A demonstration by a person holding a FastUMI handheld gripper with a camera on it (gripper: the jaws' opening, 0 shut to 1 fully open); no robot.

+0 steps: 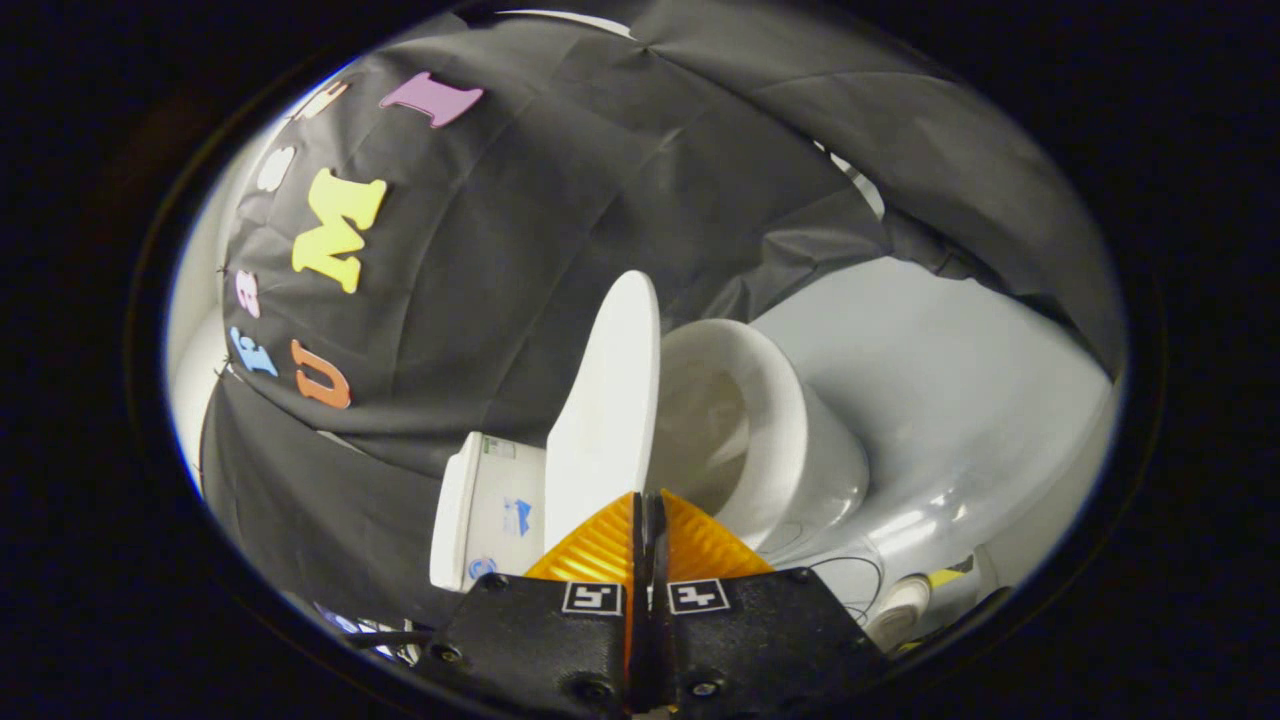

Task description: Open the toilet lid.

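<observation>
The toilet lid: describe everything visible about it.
The toilet lid is a plain white, smooth, oval panel that looks like hard plastic. It is raised off the bowl, standing roughly on edge between the tank and the open bowl, whose inside is exposed. The view is rolled, so its exact angle is hard to judge. Its near end sits just ahead of the gripper, whose fingers are closed together with nothing clearly between them. Whether they touch the lid cannot be told.

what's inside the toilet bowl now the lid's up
The white ceramic toilet bowl shows only its bare pale inner wall. The raised white lid and the gripper, jaws closed together just ahead of the lid's edge, cover the bowl's bottom, so water or contents cannot be seen.
</observation>
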